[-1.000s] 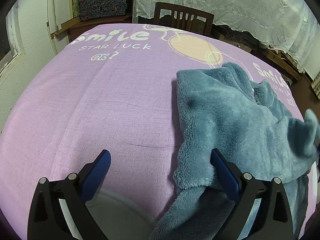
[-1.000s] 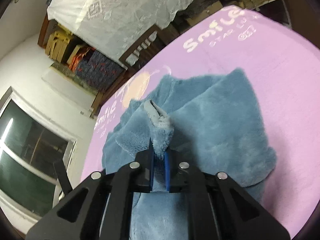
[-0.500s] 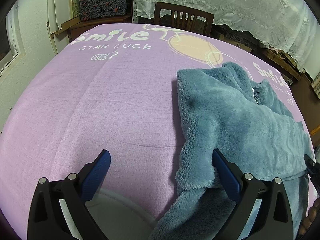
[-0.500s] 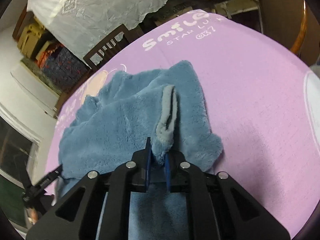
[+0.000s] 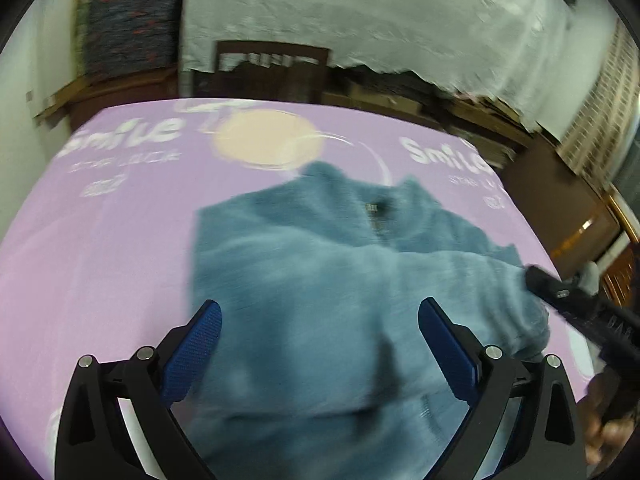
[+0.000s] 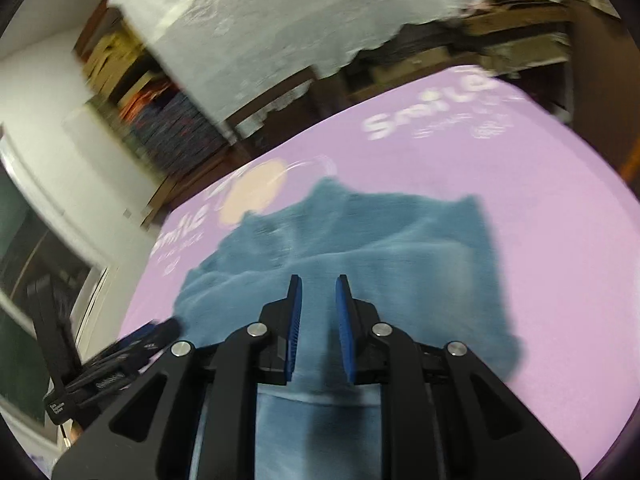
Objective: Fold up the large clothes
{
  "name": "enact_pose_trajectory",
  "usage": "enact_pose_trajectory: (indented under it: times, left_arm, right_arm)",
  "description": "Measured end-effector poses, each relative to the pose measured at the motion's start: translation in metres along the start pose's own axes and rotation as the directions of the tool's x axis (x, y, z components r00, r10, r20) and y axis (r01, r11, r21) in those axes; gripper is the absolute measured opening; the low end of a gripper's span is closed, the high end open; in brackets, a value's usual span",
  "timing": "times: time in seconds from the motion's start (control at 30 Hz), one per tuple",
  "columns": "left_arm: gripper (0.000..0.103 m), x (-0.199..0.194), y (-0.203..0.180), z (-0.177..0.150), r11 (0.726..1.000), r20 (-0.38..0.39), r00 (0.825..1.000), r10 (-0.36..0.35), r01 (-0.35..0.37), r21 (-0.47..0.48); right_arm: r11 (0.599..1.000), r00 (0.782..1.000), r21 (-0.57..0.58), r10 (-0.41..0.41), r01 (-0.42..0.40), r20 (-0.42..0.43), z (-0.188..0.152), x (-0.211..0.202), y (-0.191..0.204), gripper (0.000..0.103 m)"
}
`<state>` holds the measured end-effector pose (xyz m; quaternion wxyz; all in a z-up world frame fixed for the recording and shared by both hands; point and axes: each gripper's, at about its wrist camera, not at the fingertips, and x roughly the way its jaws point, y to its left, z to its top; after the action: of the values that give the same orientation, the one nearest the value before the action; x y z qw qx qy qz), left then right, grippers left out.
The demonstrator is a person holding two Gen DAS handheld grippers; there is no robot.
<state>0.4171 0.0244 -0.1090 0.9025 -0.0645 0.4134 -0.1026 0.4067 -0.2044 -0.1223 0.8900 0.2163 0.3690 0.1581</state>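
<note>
A blue fleece garment (image 5: 320, 264) lies on the purple printed sheet (image 5: 100, 240), with a sleeve folded across its body. My left gripper (image 5: 318, 320) hovers over the garment's near part, jaws wide open and nothing between them. In the right wrist view the garment (image 6: 400, 248) spreads out ahead of my right gripper (image 6: 319, 284). Its jaws are opening, with a narrow gap and no cloth between the pads. The right gripper (image 5: 568, 292) also shows at the garment's right edge. At lower left of the right wrist view, the left gripper (image 6: 120, 352) appears. Both views are motion-blurred.
A dark wooden chair (image 5: 272, 68) stands behind the far edge of the bed. Behind it hangs a white lace cover (image 5: 380, 12) over furniture. Stacked fabrics (image 5: 132, 20) sit at the back left. A person's hand (image 5: 608, 432) shows at lower right. A window (image 6: 24, 260) is on the left.
The right gripper laid the grey-cuffed sleeve across the garment and let go of it. The left gripper rose and swung right, from beside the garment's left edge to above it.
</note>
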Motion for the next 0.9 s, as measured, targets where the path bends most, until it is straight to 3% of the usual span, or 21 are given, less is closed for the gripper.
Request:
enact_pose_trajectory:
  times: [0.17, 0.23, 0.27, 0.33, 0.4, 0.5, 0.6, 0.67, 0.7, 0.73, 0.77, 0.8, 0.9]
  left_arm:
    - [0.099, 0.044, -0.007, 0.003, 0.995, -0.059, 0.995, 0.085, -0.082, 0.049]
    - [0.100, 0.052, -0.001, -0.003, 0.993, -0.072, 0.992, 0.107, -0.103, 0.057]
    - [0.100, 0.049, 0.001, -0.004, 0.994, -0.065, 0.993, 0.096, -0.092, 0.061]
    - [0.100, 0.049, 0.001, -0.005, 0.992, -0.063, 0.992, 0.110, -0.106, 0.071]
    - [0.100, 0.047, 0.002, -0.007, 0.991, -0.060, 0.992, 0.112, -0.107, 0.076]
    - [0.099, 0.041, 0.010, -0.009, 0.996, -0.054, 0.995, 0.080, -0.077, 0.053]
    - [0.096, 0.030, 0.017, -0.012, 0.996, -0.042, 0.996, 0.075, -0.073, 0.047]
    - [0.096, 0.022, 0.023, -0.016, 0.993, -0.038, 0.993, 0.114, -0.113, 0.035]
    - [0.096, 0.018, 0.028, -0.018, 0.990, -0.042, 0.989, 0.142, -0.141, 0.021]
    - [0.096, 0.012, 0.036, -0.021, 0.988, -0.049, 0.987, 0.152, -0.152, -0.002]
    - [0.096, 0.005, 0.048, -0.026, 0.990, -0.060, 0.989, 0.134, -0.137, -0.046]
    - [0.096, -0.002, 0.059, -0.029, 0.990, -0.065, 0.992, 0.107, -0.113, -0.087]
    - [0.094, -0.027, 0.078, -0.037, 0.984, -0.056, 0.995, 0.086, -0.094, -0.154]
  right_arm:
    - [1.000, 0.993, -0.005, 0.030, -0.030, -0.115, -0.001, 0.038, 0.006, 0.018]
    - [1.000, 0.991, 0.013, -0.002, 0.003, -0.133, -0.004, 0.048, -0.007, 0.009]
    - [0.999, 0.990, 0.038, 0.003, 0.003, -0.144, -0.005, 0.052, -0.018, 0.000]
    - [0.993, 0.986, 0.113, 0.056, -0.038, -0.154, -0.007, 0.053, -0.037, 0.000]
    - [0.985, 0.986, 0.163, 0.085, -0.062, -0.143, -0.007, 0.046, -0.050, 0.000]
    - [0.988, 0.996, 0.146, -0.044, 0.056, -0.081, -0.007, 0.019, -0.069, 0.000]
    - [0.977, 0.998, 0.213, 0.007, 0.007, -0.064, -0.012, 0.002, -0.097, 0.000]
    - [0.971, 0.999, 0.237, -0.011, 0.022, -0.046, -0.014, -0.008, -0.106, 0.000]
    - [0.968, 0.999, 0.246, -0.040, 0.047, -0.033, -0.015, -0.016, -0.109, 0.000]
    - [0.961, 0.992, 0.246, -0.125, 0.128, -0.026, -0.016, -0.025, -0.111, 0.003]
    - [0.954, 0.984, 0.240, -0.180, 0.177, -0.012, -0.016, -0.031, -0.112, 0.010]
    - [0.952, 0.981, 0.242, -0.192, 0.185, 0.003, -0.017, -0.039, -0.113, 0.010]
    - [0.960, 0.996, 0.269, -0.089, 0.081, 0.019, -0.025, -0.063, -0.110, 0.010]
